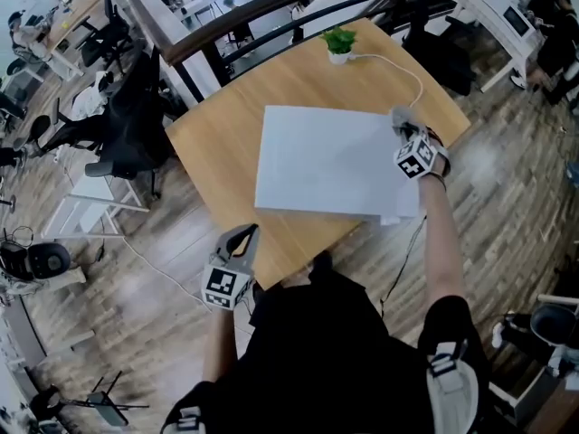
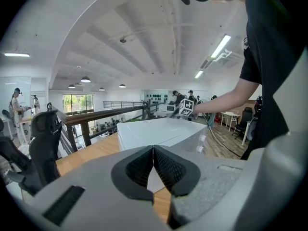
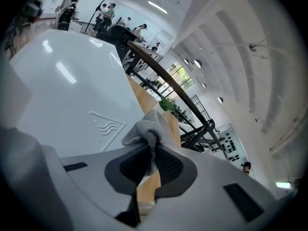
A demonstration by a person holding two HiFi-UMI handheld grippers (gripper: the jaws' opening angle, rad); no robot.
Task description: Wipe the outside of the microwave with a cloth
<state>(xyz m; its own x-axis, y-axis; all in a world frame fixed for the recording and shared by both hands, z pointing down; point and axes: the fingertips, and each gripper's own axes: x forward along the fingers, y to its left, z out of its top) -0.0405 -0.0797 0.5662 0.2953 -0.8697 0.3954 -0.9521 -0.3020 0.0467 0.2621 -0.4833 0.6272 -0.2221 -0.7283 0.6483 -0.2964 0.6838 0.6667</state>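
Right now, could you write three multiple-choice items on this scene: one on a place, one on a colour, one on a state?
1. Where on the table does the plant stand?
A. by the far corner
B. by the near corner
C. in the middle

2. What colour is the cloth?
A. red
B. grey
C. blue

3. How are the left gripper jaws?
A. shut, empty
B. shut on the cloth
C. wide apart

Key:
1 A: the head view shows the plant at the far corner.
2 B: the cloth in the right gripper jaws is grey.
3 A: in the left gripper view, the jaws meet with nothing between them.
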